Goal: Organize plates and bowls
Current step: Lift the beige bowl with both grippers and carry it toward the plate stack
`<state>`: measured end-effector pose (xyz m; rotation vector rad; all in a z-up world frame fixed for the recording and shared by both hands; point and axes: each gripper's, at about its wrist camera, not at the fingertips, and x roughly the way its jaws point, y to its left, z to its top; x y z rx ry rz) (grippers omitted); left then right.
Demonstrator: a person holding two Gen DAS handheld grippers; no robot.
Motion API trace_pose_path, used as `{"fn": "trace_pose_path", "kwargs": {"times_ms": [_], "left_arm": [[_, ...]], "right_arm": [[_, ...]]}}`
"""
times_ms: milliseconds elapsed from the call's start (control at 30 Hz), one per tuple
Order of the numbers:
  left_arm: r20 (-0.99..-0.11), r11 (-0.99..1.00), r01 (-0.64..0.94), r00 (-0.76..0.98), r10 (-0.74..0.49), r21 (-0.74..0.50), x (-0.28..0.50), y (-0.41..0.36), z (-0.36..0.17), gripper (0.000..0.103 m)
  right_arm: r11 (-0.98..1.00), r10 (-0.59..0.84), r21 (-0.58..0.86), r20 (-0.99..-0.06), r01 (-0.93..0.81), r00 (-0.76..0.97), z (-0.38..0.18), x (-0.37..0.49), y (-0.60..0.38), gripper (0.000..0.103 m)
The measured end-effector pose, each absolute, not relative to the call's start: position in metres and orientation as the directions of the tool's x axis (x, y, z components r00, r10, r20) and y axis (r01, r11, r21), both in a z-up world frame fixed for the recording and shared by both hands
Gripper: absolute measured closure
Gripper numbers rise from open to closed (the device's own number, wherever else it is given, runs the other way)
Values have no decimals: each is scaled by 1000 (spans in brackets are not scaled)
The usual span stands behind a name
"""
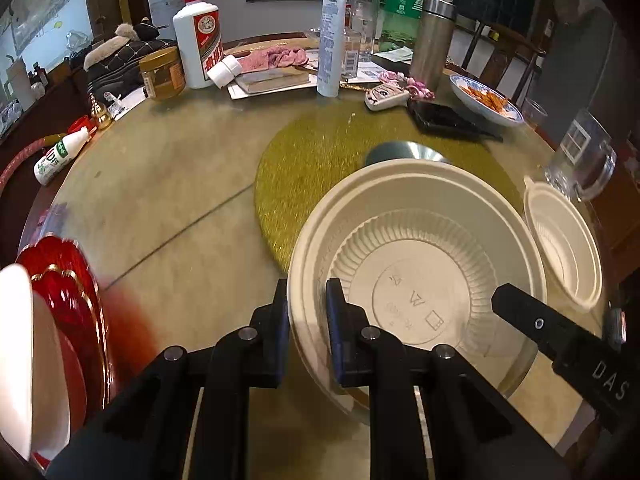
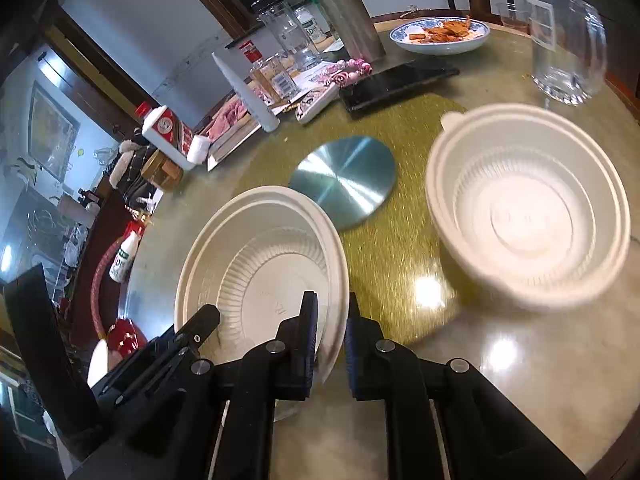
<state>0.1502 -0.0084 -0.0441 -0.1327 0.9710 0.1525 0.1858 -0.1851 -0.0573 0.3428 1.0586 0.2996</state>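
A large cream plastic bowl (image 1: 416, 256) sits at the edge of the gold placemat; it also shows in the right wrist view (image 2: 260, 264). My left gripper (image 1: 307, 320) is shut on its left rim. My right gripper (image 2: 332, 328) is shut on its right rim, and its finger (image 1: 520, 312) shows inside the bowl in the left wrist view. A smaller white plastic bowl (image 2: 528, 208) stands apart on the right; it also shows in the left wrist view (image 1: 564, 240). A red plate (image 1: 76, 280) with a white dish (image 1: 24, 360) lies at far left.
A round metal disc (image 2: 344, 182) lies on the gold mat (image 1: 320, 160) behind the big bowl. A glass (image 2: 568, 40), a blue-rimmed dish of food (image 2: 440, 34), a black phone (image 2: 396, 80), bottles (image 1: 200, 36) and a steel flask (image 1: 434, 40) crowd the table's far side.
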Motion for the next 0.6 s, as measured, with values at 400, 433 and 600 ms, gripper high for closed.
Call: {"fn": "trace_pose_path", "kwargs": {"times_ms": [400, 433, 600], "left_arm": [[-832, 981, -185, 552, 53, -60, 116, 0, -53, 88], [-832, 981, -184, 552, 50, -63, 115, 0, -53, 88], [-829, 982, -177, 557, 40, -72, 106, 0, -52, 88]], "right_arm": [[913, 392, 399, -795, -88, 463, -64, 145, -179, 90], [914, 389, 396, -795, -87, 465, -63, 143, -179, 90], [918, 382, 386, -795, -92, 472, -60, 135, -179, 90]]}}
